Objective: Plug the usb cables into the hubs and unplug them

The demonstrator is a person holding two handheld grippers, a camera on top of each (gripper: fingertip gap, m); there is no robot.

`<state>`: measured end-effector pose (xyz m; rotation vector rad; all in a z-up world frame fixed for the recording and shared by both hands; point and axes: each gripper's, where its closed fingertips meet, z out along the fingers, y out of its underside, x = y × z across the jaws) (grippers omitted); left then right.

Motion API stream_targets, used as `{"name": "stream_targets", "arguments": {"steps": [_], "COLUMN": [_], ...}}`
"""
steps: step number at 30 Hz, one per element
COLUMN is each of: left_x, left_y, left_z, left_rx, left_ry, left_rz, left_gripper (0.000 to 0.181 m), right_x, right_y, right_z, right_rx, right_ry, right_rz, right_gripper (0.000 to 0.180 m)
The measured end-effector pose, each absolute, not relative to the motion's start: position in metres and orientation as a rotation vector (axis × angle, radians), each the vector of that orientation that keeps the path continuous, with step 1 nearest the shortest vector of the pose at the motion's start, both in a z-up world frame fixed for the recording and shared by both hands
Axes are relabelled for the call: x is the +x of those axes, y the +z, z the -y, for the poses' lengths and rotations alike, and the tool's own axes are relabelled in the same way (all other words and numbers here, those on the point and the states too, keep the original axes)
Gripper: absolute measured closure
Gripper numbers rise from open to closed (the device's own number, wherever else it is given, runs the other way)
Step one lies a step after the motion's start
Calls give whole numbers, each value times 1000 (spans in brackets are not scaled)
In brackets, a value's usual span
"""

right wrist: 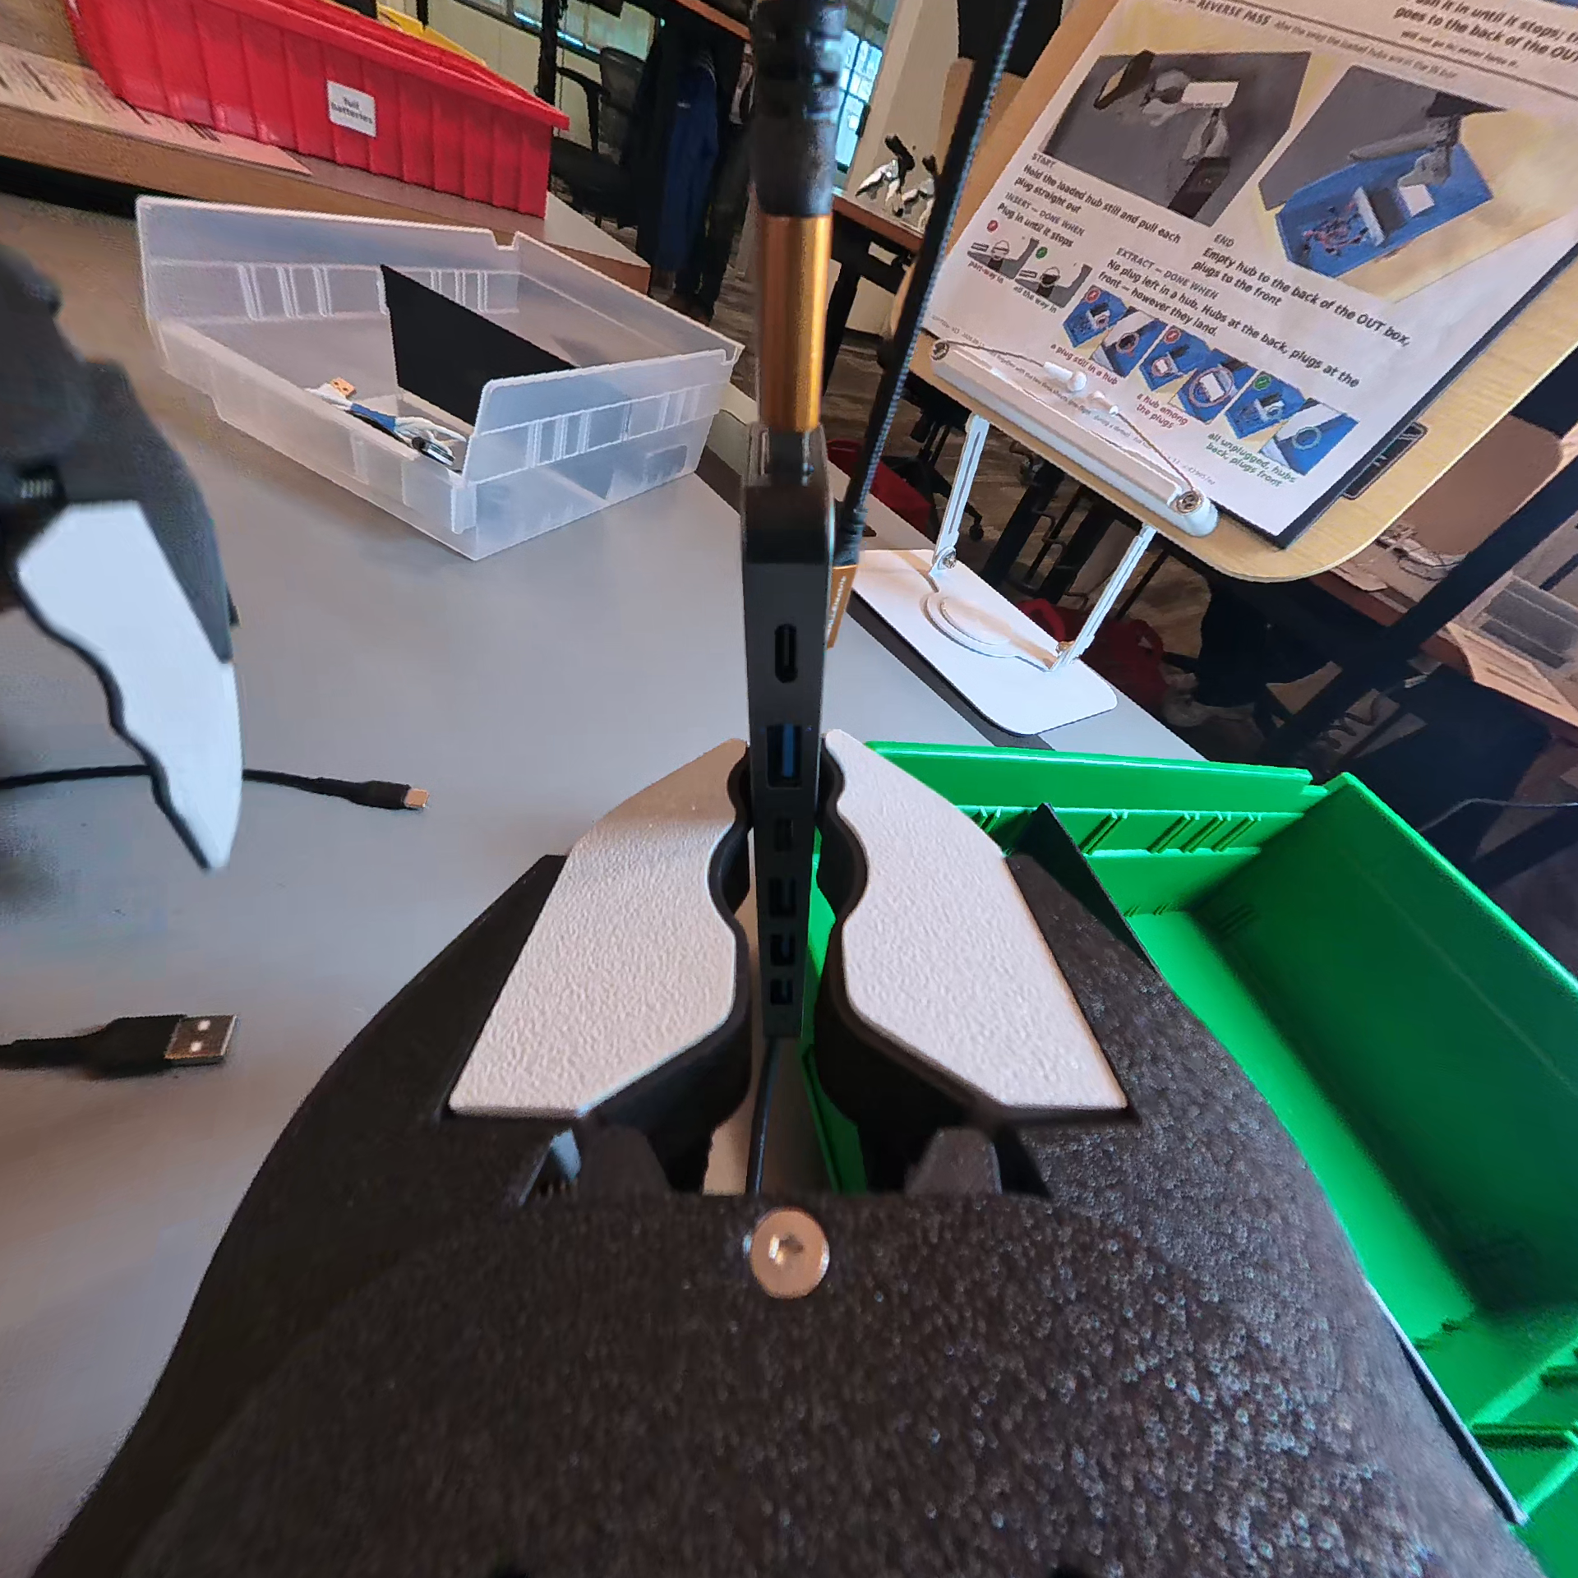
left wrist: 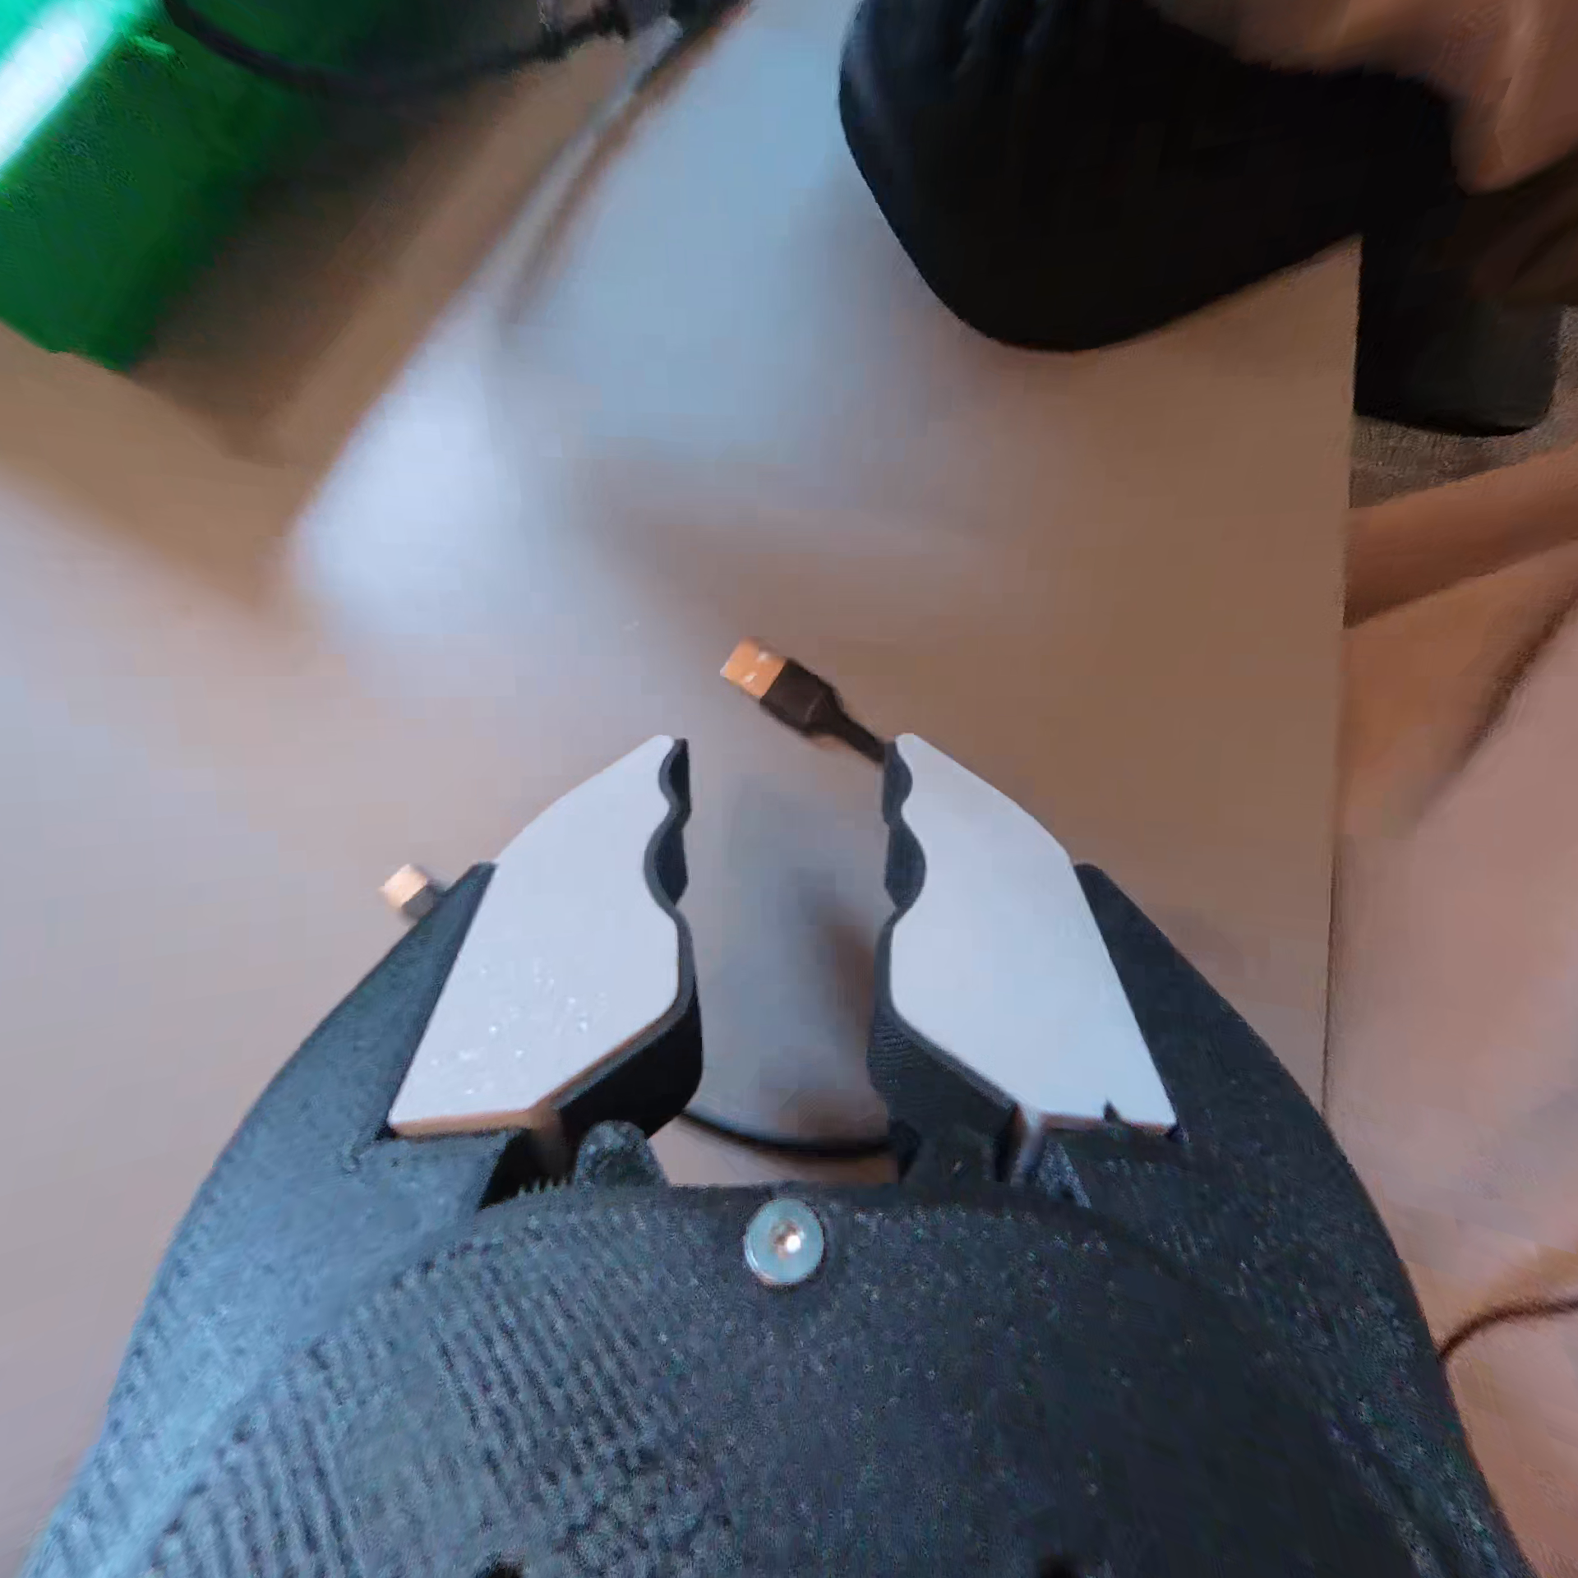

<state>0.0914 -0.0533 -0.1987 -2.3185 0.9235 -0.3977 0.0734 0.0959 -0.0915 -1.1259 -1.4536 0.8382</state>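
1. The left gripper (left wrist: 786,751) hovers over the bench (left wrist: 1067,555) with its fingers (left wrist: 563,939) spread and nothing between them.
2. Outside the left finger, a small metal plug tip (left wrist: 406,888) peeks out on the bench; its cable is hidden by the gripper.
3. Just ahead of the right fingertip lies a USB-A plug (left wrist: 773,679), metal end pointing away and to the left; its black cable (left wrist: 854,739) passes under that fingertip. A length of black cable also shows on the bench between the finger bases.
4. Far ahead to the left is a blurred green bin (left wrist: 128,188); far ahead to the right, a dark blurred shape that I cannot identify.
5. The right gripper (right wrist: 786,768) pinches a black hub (right wrist: 786,615) edge-on between its fingers (right wrist: 615,939), the port side facing the camera.
6. The hub sticks out past the fingertips; a gold-sleeved plug (right wrist: 796,324) sits in its far end, and a thin black cord runs back from the hub between the finger bases.
7. To the left of these fingers a USB-A plug (right wrist: 198,1037) lies near on the bench (right wrist: 478,683), and a smaller plug (right wrist: 416,798) farther off.
8. Ahead to the left stands a clear bin (right wrist: 529,444); beyond it, a red bin (right wrist: 341,111).
9. Beside the right finger sits the green bin (right wrist: 1281,982); ahead to the right, an instruction sheet on a stand (right wrist: 1008,615).
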Motion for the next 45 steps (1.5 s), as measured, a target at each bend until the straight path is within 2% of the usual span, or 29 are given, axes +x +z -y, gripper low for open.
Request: {"name": "stream_targets", "arguments": {"steps": [4,7,15,23,28,31,33,35,39,42,45], "left_x": [105,106,47,29,37,50,53,54,67,83,96], "left_y": [-228,-230,-230,-230,-227,-200,-170,-141,-106,-95,-89], "left_z": [48,49,61,47,58,50,34,19,11,12,6], "left_rx": [-2405,-2393,-2356,-2361,-2277,-2121,-1977,-1842,-1647,-1579,-1563], "left_ry": [-337,-311,-156,-249,-366,-536,-570,-550,-469,-529,-546], "left_rz": [-954,-1030,-1494,-1241,-1246,-1116,-978,-855,-803,-783,-755], "left_gripper": [137,153,166,166,167,166,151,145,145,142,141], "right_x": [76,77,77,72,68,71,77,84,95,100,93], "right_y": [-90,-88,-86,-100,-97,-74,-54,-40,-24,-18,-22], "right_z": [-95,-94,-94,-96,-92,-74,-63,-51,-26,-12,-1], "right_rx": [-1116,-1103,-1101,-1061,-1012,-975,-958,-928,-805,-730,-733], "right_ry": [830,824,836,686,676,971,1212,1430,1808,1958,1924], "right_rz": [1455,1458,1448,1493,1468,1380,1302,1264,1228,1211,1264], "right_gripper": [169,169,169,169,168,168,168,168,169,169,169]}}
